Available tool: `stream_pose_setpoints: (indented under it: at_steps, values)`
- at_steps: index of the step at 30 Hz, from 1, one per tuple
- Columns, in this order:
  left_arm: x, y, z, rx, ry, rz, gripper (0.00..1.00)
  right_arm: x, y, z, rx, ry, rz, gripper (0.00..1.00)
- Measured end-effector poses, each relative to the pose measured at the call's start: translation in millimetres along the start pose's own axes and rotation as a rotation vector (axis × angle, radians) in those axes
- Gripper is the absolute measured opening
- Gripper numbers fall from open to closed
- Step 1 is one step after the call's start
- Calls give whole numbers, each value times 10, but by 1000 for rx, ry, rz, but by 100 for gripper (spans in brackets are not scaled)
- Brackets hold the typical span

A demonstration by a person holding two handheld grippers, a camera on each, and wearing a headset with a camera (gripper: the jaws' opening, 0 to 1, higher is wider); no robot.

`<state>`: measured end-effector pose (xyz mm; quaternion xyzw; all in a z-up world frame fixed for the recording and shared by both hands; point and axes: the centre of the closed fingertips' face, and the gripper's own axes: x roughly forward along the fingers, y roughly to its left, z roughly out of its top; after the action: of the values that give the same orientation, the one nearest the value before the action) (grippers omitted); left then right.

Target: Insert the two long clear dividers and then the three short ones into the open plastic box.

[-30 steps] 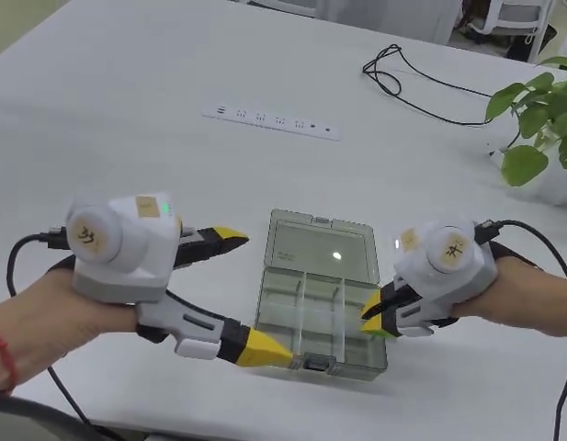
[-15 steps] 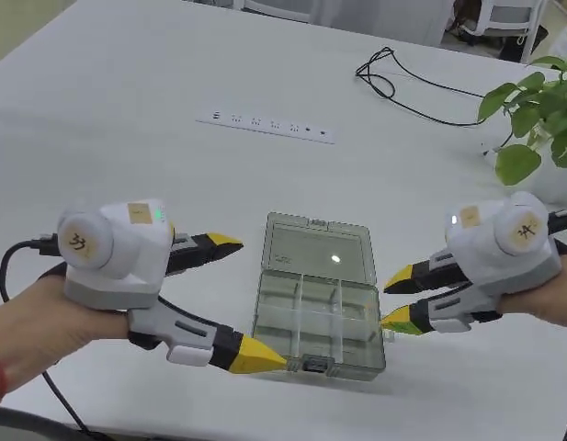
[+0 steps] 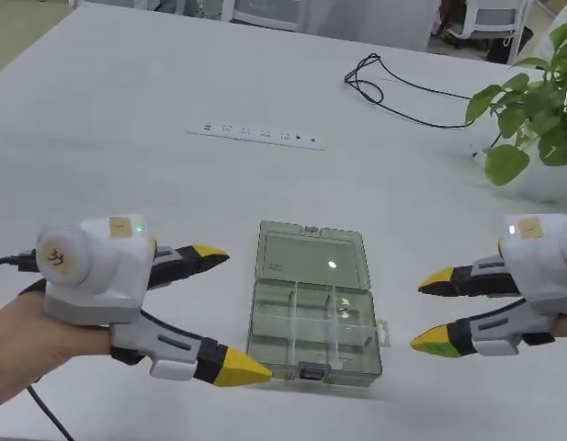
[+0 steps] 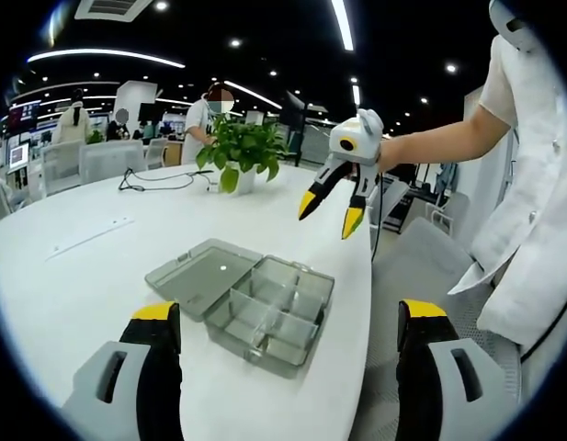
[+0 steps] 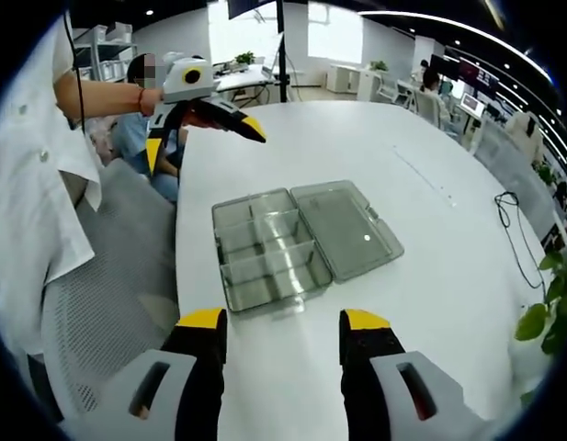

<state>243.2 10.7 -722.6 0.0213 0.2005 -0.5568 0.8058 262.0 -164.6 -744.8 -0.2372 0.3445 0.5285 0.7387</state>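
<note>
Head view, workbench: nearest the camera, the left gripper (image 3: 243, 312) and the right gripper (image 3: 417, 315) hovered with jaws spread wide and holding nothing, one on either side of the open plastic box (image 3: 311, 262) and apart from it. The box lay on the white table (image 3: 118, 101), its lid flat behind the tray (clear dividers (image 3: 333, 308) stood inside, splitting it into compartments). Beyond lay a power strip (image 3: 255, 135), then a black cable (image 3: 393, 87) and a potted plant (image 3: 527, 119).
</note>
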Motion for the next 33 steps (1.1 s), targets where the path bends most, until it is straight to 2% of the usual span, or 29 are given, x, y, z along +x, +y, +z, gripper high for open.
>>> stream_pose_setpoints:
  at_steps: [14, 21, 33]
  values:
    - [-65, 42, -53, 20, 27, 17, 100, -129, 7, -60, 30, -85, -47, 72]
    - [-89, 81, -135, 33, 53, 30, 100, -125, -2, -165, 26, -99, -67, 83]
    - [-124, 113, -346, 51, 117, 44, 100, -137, 62, -229, 56, -102, -100, 90]
